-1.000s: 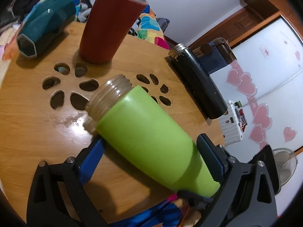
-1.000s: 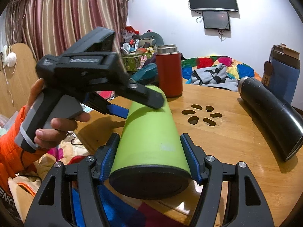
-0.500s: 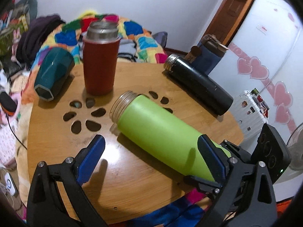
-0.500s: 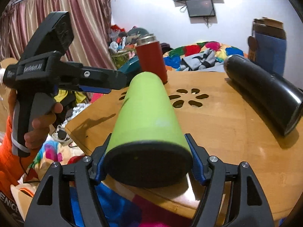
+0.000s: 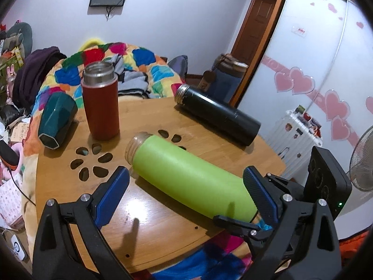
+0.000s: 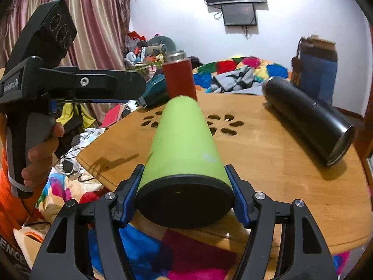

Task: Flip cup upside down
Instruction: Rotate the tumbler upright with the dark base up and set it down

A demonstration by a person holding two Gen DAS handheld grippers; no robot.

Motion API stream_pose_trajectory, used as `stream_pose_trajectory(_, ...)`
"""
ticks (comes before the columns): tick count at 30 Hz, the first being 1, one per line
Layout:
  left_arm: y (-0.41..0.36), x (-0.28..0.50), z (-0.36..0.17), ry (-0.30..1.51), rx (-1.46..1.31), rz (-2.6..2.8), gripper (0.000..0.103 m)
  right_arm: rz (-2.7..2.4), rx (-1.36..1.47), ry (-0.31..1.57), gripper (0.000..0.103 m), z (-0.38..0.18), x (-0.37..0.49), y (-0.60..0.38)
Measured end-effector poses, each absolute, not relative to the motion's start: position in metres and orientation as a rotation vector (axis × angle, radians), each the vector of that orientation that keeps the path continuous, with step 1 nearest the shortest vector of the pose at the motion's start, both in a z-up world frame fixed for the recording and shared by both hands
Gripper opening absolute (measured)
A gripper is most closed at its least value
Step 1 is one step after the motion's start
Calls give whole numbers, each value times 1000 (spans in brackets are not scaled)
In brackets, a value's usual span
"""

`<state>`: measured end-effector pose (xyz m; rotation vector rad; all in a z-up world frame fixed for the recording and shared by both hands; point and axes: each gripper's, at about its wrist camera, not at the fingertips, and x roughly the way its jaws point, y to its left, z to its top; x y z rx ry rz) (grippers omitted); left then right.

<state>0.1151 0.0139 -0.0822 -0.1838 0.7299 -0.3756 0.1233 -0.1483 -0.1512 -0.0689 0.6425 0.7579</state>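
With the green cup (image 6: 184,140) lying on its side on the table (image 6: 268,144), base clamped in the right gripper (image 6: 184,196), tip it mouth-down slowly — the left gripper (image 5: 186,191), jaws wide, hovers just above it — before letting go.

From the right wrist, the green cup (image 6: 184,144) hides its own open mouth behind its body, and the blue pads of the right gripper (image 6: 184,196) cover its sides near the base. The teal cup (image 6: 155,92) is mostly hidden behind the left gripper (image 6: 137,88) and the red flask (image 6: 180,79). The far end of the black flask (image 6: 307,116) is blurred
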Motion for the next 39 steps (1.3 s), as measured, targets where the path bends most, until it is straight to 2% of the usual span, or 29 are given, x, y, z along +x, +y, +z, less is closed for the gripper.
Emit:
stream_pose_trajectory(14,14,86,-27,545,-161,-464,99,682,-117,477,63,-70,106,-153)
stream_pose_trajectory(20,17,89,-15,525,-185,-516,99,668,-136,427,63,-49,108,-143)
stream_pose_trajectory(33,36,142,-18,580,-215,-493,99,676,-127,363,63,-39,138,-103)
stream_pose_trajectory(39,52,156,-22,575,-235,-429,100,709,-81,411,64,-54,161,-94)
